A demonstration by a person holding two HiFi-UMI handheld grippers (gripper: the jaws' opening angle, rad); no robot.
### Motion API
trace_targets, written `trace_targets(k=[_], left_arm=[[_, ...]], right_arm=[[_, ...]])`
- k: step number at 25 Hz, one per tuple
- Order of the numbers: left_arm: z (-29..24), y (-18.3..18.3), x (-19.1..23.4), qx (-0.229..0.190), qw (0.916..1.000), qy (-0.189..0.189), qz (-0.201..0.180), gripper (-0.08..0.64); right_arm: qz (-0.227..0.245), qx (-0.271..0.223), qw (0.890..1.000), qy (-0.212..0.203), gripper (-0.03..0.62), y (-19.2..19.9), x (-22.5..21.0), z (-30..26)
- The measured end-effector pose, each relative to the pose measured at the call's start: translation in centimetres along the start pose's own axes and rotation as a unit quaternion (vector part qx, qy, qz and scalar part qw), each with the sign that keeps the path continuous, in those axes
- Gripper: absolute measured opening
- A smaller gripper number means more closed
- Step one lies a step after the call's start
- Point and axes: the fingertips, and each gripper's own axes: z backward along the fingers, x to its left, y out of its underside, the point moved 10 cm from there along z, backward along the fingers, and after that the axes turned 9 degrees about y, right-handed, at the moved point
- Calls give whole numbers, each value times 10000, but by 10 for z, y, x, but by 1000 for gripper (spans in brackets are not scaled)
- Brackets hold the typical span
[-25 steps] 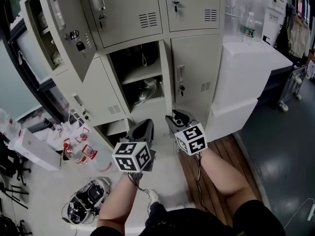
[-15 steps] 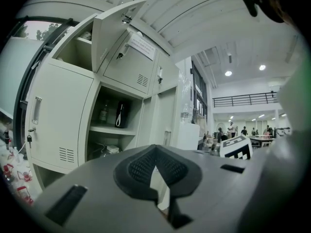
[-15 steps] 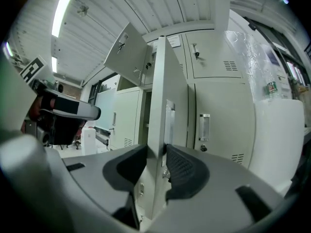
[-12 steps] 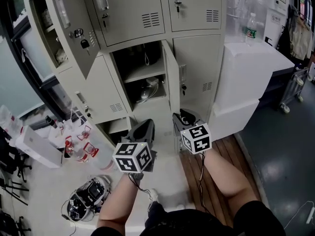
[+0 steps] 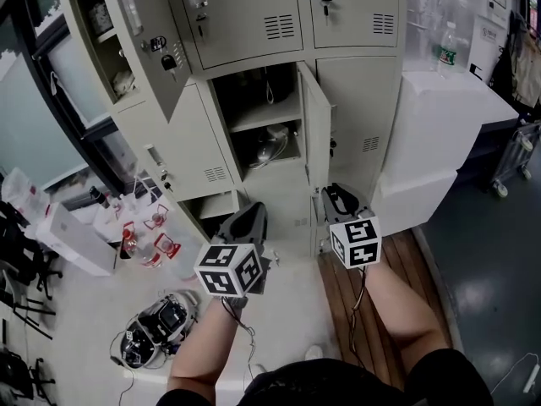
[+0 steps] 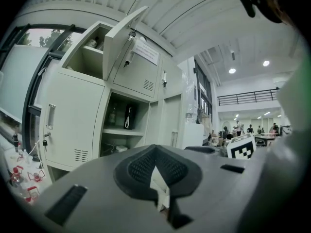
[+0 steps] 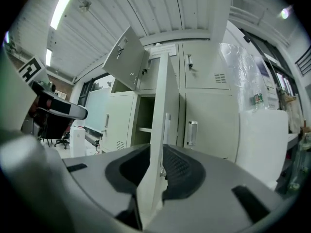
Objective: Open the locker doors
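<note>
— Where do we see the locker door (image 5: 316, 142)?
— In the centre of the head view. It stands out from the lockers (image 5: 363, 108) with its edge toward us, and the open compartment (image 5: 262, 125) is at its left.
— And our right gripper (image 5: 340, 198)?
— Just below the centre, at the lower part of that door. Its jaws have just been closing, and the door's edge is clamped between the pads.
— Our left gripper (image 5: 245, 221)?
— Left of it, apart from the lockers, jaws pressed together. A small white sliver shows at their seam; we cannot tell what it is.
</note>
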Motion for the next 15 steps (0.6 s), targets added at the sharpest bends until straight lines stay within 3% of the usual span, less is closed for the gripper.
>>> trace_targets(k=[4,15], left_arm=[[20,1,9,-24,10000,-59,18,-2],[127,-9,36,-159,9996,-202,-71,-2]], right_arm=[[-12,-156,9997,178,2,-13,13,16],[-356,-95,9993,-6,0,-47,111,62]])
